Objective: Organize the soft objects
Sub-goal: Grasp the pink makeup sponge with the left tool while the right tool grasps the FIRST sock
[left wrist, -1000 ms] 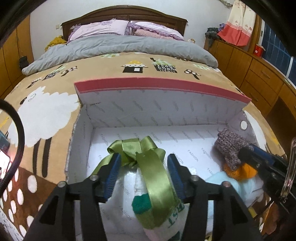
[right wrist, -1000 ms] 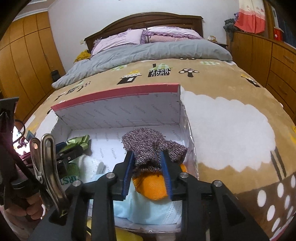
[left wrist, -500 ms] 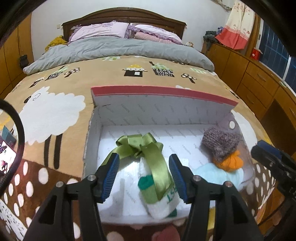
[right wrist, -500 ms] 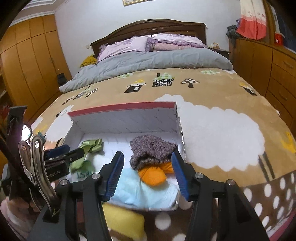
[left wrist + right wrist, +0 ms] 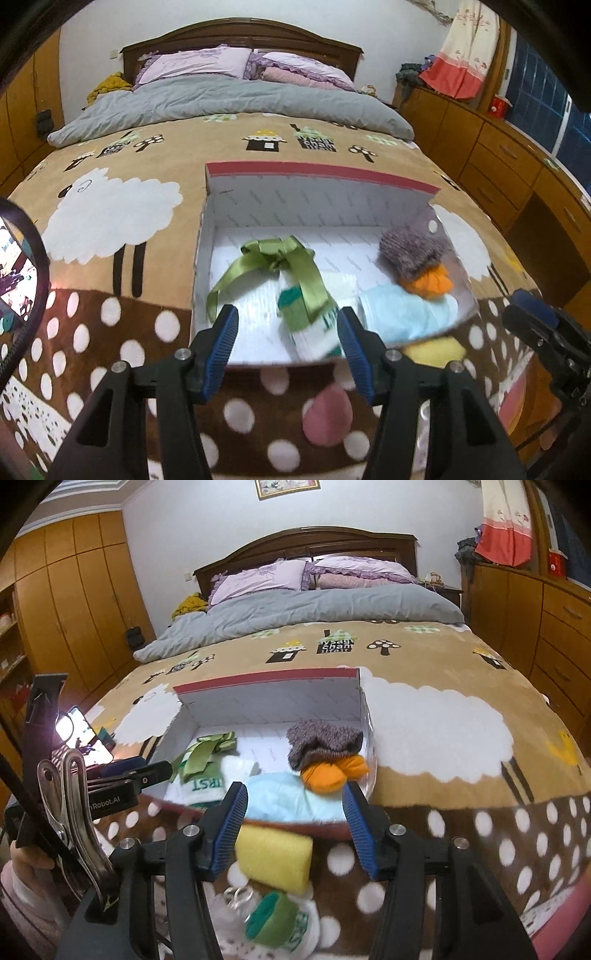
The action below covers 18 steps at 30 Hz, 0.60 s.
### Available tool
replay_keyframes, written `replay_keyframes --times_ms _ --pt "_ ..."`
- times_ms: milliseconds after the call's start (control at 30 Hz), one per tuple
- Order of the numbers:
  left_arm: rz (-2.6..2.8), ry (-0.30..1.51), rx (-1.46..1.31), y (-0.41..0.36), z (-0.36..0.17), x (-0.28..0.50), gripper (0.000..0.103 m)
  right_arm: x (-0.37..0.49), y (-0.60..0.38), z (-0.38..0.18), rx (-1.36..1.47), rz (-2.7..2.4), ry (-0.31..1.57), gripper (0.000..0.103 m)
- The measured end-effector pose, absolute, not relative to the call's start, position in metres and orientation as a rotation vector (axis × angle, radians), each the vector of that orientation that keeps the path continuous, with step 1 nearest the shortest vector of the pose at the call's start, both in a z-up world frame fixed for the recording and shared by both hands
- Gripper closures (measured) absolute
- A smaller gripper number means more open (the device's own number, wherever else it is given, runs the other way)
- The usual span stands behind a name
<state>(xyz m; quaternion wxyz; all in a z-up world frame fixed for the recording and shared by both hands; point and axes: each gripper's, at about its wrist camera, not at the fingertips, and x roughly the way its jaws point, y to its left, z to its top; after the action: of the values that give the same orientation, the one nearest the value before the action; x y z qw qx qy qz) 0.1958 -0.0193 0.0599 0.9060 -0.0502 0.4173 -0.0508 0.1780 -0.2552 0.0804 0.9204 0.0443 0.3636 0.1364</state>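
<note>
Both grippers spread wide, empty: left gripper, right gripper; ribbon, socks in box; sponge outside.

Yellow sponge mostly hidden behind the box front wall.

Two wrist-mounted fisheye cameras look down the bed toward the headboard at 12 o'clock, each from just short of the open box. The left view stands closer; the right sits higher and farther back. Both share the box, with each gripper's fingers framing the foreground.
</note>
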Motion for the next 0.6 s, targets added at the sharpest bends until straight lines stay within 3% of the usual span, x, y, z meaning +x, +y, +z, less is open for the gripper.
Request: replay_keyframes --times_ms 600 --pt "-0.159 0.931 -0.087 -0.031 0.033 0.147 0.044 0.114 -0.253 0.054 0.095 0.318 0.802 0.048"
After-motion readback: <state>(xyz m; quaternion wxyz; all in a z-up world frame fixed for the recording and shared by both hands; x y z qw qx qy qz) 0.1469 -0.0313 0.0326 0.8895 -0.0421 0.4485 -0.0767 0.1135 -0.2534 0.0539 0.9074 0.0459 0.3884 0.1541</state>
